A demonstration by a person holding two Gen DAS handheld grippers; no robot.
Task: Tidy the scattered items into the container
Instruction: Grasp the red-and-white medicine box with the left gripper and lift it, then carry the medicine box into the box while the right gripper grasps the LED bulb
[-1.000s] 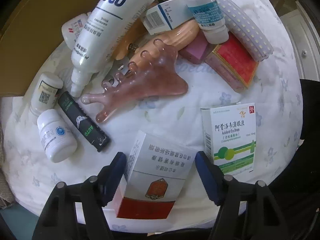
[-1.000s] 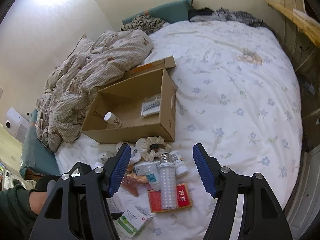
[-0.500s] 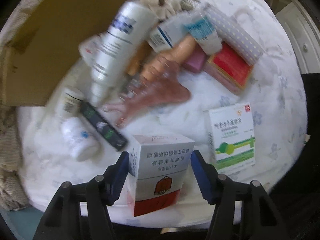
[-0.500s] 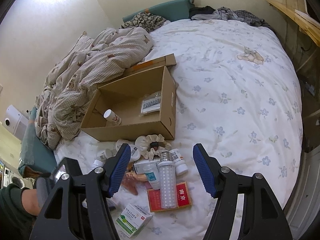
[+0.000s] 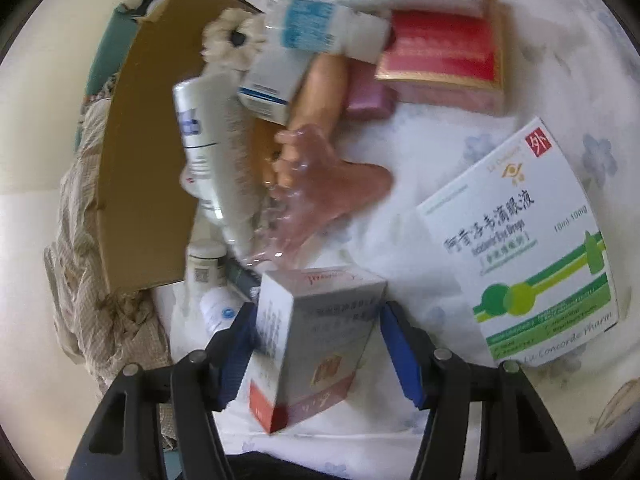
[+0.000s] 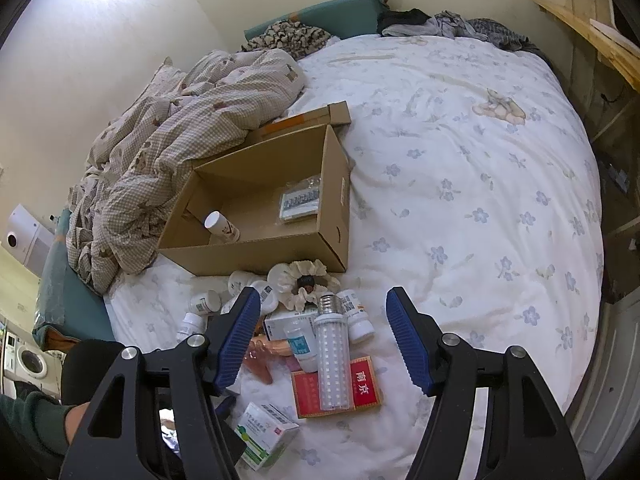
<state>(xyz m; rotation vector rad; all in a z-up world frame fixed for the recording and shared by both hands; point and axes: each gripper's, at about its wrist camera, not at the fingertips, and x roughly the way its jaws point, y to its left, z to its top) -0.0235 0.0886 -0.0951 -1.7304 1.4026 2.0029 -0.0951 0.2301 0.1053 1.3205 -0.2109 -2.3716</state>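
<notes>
Home bedroom. A wide bed (image 6: 460,184) with a white flower-print sheet fills the view; a crumpled checked quilt (image 6: 172,152) lies along its left side, clothes (image 6: 440,26) are heaped at the far end, and plain painted walls (image 6: 100,48) enclose it. A washing machine (image 6: 28,360) shows at the left edge, beyond the bed.

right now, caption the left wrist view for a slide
Left tongs clamp a white-and-red carton beside the brown cardboard box on the floral bedsheet.
</notes>
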